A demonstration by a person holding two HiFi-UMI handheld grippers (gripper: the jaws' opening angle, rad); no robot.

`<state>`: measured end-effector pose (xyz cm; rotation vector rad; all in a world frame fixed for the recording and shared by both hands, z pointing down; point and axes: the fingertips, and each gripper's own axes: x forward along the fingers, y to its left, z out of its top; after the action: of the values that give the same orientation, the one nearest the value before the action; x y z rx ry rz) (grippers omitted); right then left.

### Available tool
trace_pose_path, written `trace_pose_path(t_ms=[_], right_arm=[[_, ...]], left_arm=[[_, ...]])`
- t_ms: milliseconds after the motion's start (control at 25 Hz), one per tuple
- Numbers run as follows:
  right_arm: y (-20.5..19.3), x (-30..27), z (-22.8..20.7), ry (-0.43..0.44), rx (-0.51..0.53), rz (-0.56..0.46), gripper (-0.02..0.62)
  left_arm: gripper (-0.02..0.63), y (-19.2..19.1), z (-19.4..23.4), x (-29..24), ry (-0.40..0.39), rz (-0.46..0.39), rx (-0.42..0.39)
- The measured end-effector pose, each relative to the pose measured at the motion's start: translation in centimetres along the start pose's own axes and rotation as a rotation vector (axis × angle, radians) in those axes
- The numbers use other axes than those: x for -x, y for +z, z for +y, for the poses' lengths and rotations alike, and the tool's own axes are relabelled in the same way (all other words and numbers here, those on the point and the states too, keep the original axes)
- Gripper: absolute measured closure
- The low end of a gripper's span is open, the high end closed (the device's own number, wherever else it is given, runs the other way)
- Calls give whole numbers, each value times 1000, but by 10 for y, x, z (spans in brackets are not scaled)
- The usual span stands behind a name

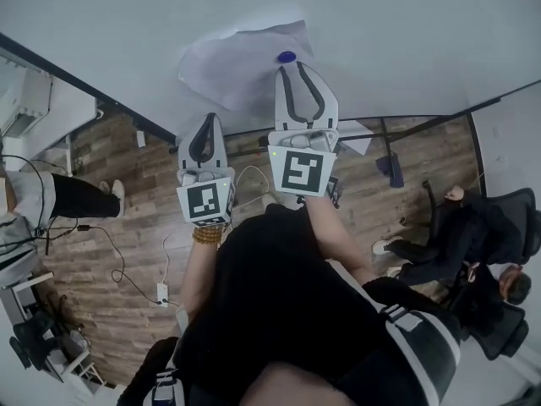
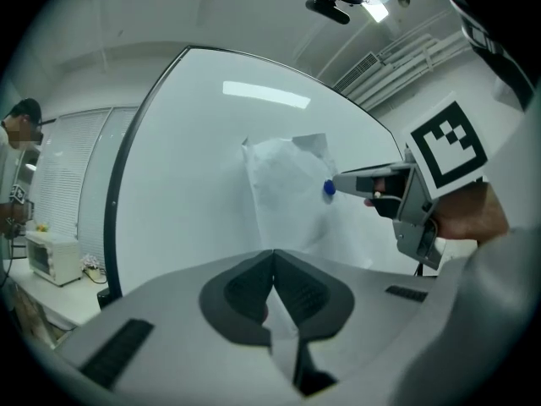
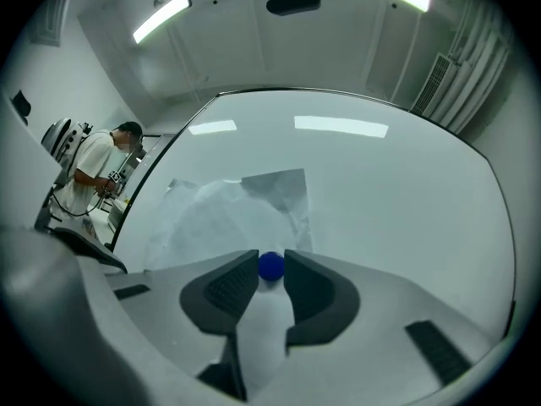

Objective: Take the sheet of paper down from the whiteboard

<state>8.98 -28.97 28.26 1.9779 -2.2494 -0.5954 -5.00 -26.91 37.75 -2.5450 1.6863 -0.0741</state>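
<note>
The sheet of paper (image 1: 241, 62) is up on the whiteboard (image 1: 406, 24). It's crumpled, one corner folded over, and pinned by a single blue magnet (image 1: 286, 57) near its right edge. R gripper (image 1: 299, 70) is at the board w/ fingers parted, tips either side of the magnet. The right gripper view shows a sliver of gap at one pad, so I read it as flanking, not pinching. L gripper (image 1: 205, 127) hangs lower and back from the board, fingers clenched together on nothing, well clear of the paper.

Risks, as I judge them:
- The magnet looks like the only thing holding the sheet. If it's pulled w/ nothing on the paper, the sheet slides or flutters down to the floor (image 1: 127, 252). L gripper is closed up & too far off to catch it.
- The magnet is small, round, prob. smooth, and sits right at the fingertips. Closing off-centre could squirt it sideways along the board or drop it.
- Fingers closing too deep could nip the paper along w/ the magnet, and a tug then may tear or crease the sheet more.
- Dragging the magnet across instead of lifting it straight off could rumple the paper under it.

Safer bet imo: L fingers open & on the sheet's lower edge before the magnet comes away.
</note>
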Motion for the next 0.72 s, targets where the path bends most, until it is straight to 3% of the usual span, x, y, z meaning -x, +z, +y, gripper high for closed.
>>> trace_pose_path(t_ms=[720], right_arm=[[-14, -15, 3, 33, 53, 7, 472]], left_arm=[[594, -13, 10, -14, 65, 28, 15]])
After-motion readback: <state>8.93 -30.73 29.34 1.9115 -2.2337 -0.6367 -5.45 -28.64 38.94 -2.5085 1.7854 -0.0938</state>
